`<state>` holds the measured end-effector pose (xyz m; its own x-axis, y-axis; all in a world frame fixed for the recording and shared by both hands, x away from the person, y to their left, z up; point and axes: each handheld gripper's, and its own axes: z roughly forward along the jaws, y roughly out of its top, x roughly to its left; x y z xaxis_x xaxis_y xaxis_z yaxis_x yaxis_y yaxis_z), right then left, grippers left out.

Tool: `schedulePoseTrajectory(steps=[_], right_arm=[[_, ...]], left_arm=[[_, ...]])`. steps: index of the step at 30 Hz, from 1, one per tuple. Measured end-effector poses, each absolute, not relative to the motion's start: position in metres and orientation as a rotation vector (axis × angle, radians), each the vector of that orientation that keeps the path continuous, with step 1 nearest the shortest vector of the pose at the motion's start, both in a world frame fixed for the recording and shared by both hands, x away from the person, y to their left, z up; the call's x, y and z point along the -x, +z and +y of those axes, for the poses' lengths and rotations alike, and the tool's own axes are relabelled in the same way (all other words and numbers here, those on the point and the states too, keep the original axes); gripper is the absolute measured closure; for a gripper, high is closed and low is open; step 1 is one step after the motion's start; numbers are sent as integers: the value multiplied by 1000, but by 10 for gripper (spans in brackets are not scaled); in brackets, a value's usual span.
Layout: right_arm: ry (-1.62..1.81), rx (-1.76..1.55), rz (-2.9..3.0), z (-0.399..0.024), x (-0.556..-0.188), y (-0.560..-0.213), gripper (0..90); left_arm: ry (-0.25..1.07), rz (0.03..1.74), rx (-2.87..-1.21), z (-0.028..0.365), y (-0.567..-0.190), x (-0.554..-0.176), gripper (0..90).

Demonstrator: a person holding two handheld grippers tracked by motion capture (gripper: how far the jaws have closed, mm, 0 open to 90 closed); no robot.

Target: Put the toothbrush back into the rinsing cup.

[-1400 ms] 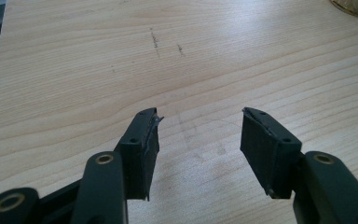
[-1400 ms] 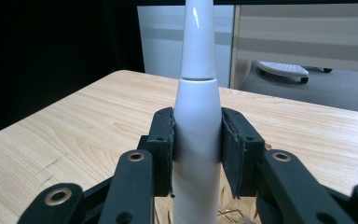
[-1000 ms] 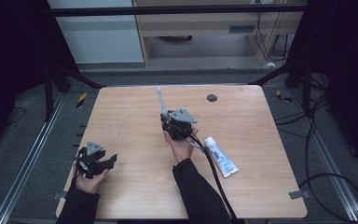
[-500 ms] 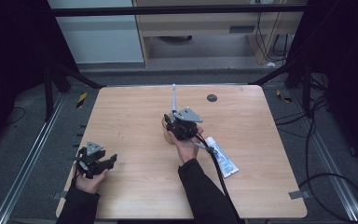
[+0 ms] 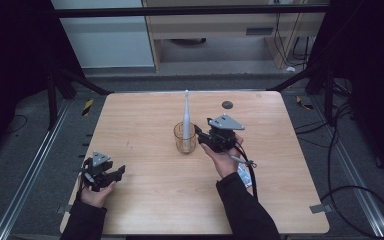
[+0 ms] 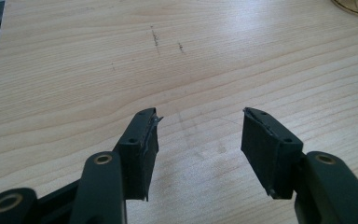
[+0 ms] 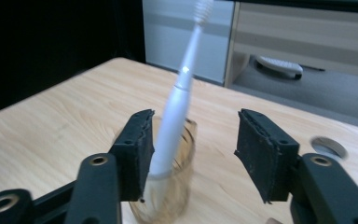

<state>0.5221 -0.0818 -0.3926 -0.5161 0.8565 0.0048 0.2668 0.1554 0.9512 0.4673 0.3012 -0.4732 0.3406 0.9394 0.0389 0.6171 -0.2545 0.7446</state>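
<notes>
Since the earlier frame, the toothbrush [image 5: 186,117] has gone from the right gripper [image 5: 203,140] into the cup [image 5: 185,138], leaning on its rim; both grippers' jaws stand apart, the left gripper [image 5: 111,174] idle well left of the cup.

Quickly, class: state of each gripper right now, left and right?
Left gripper: open, holding nothing, over bare table.
Right gripper: open, holding nothing; the toothbrush stands in the glass just ahead.
</notes>
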Motion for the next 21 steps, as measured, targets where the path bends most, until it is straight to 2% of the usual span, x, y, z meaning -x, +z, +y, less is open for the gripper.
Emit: schedulePoseTrajectory(steps=[21], right_arm=[[1224,-1123,1972,-177,-486,-406,410]], left_arm=[[632,1366,-1971,302,-473,-468,446]])
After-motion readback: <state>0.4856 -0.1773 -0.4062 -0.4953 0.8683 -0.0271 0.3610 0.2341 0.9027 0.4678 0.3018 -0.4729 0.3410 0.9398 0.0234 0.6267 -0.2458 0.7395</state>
